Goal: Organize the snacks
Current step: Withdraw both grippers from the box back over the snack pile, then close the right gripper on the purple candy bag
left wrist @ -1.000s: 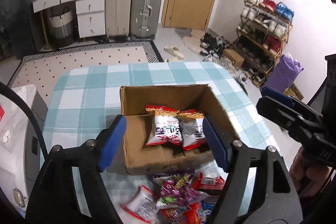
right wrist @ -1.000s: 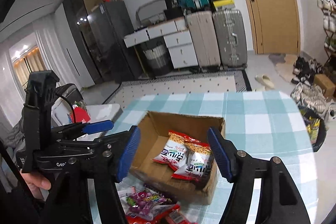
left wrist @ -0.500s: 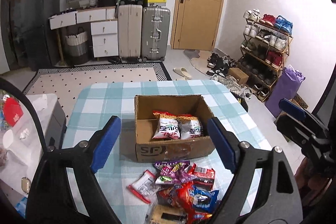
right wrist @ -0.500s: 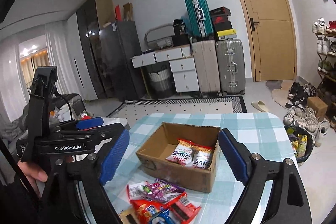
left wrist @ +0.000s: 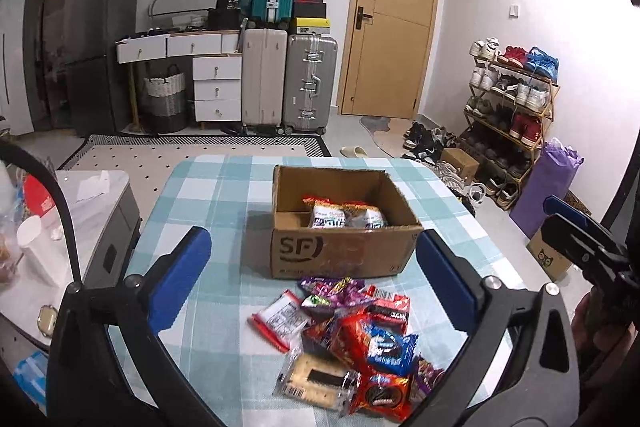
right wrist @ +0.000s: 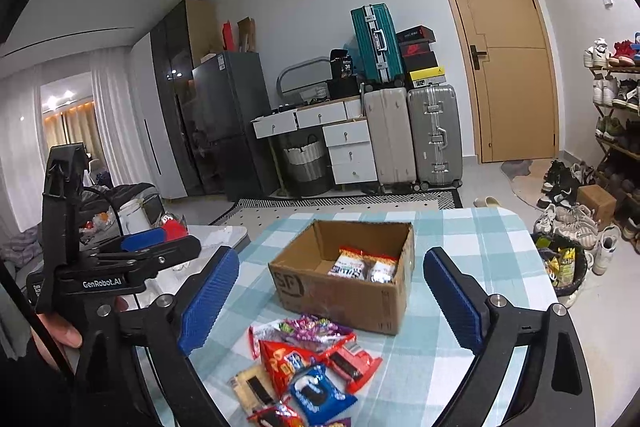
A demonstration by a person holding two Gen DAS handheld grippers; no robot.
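Two snack packets (left wrist: 346, 217) lie in the box (left wrist: 340, 255), loose snacks (left wrist: 352, 339) before it.

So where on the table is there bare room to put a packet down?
Bare cloth lies left of the box and right of it. Inside the box, the left half of the floor is free beside two packets. In front of the box, the snack pile crowds the near edge.

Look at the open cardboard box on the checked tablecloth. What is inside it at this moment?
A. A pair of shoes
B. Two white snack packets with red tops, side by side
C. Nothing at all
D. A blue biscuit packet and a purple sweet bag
B: inside the cardboard box lie two white snack packets side by side, while the blue and purple packs sit in the snack pile on the tablecloth in front of it.
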